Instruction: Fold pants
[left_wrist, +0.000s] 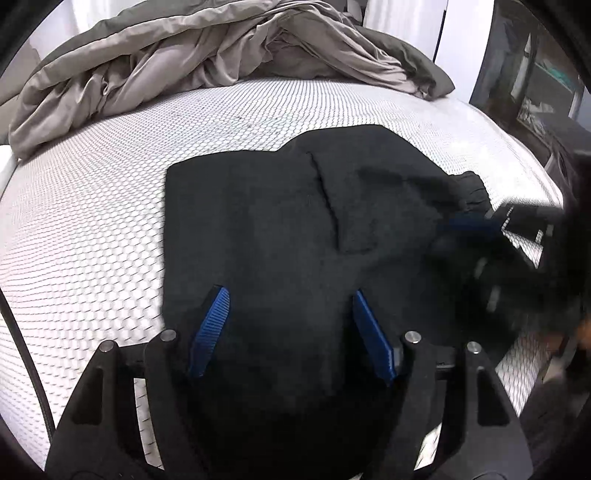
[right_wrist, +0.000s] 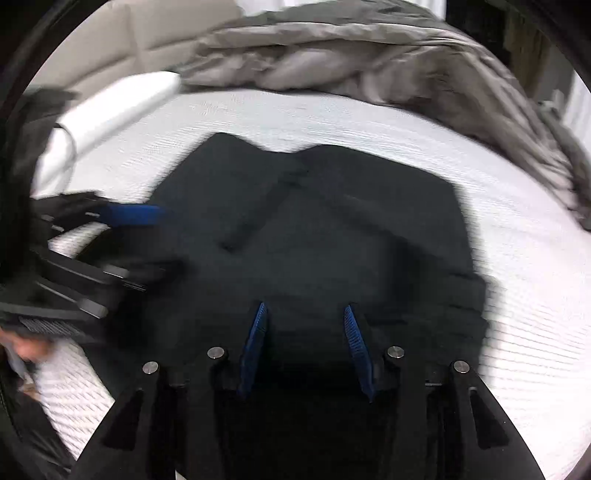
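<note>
black fleece-like pants (left_wrist: 280, 229): lying partly folded on white honeycomb-textured mattress (left_wrist: 92, 221); likely soft, limp, light; best pinched at an outer edge. left gripper (left_wrist: 290, 295), right gripper (right_wrist: 304, 314): jaws apart, holding nothing, over the cloth. crumpled grey duvet (left_wrist: 166, 55) behind.

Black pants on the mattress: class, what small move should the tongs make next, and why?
Probably lower both open tongs, left and right, to pinch the near edge of the black pants. Both hover over the cloth holding nothing, and the pants lie spread on the mattress with the far edge uneven.
</note>
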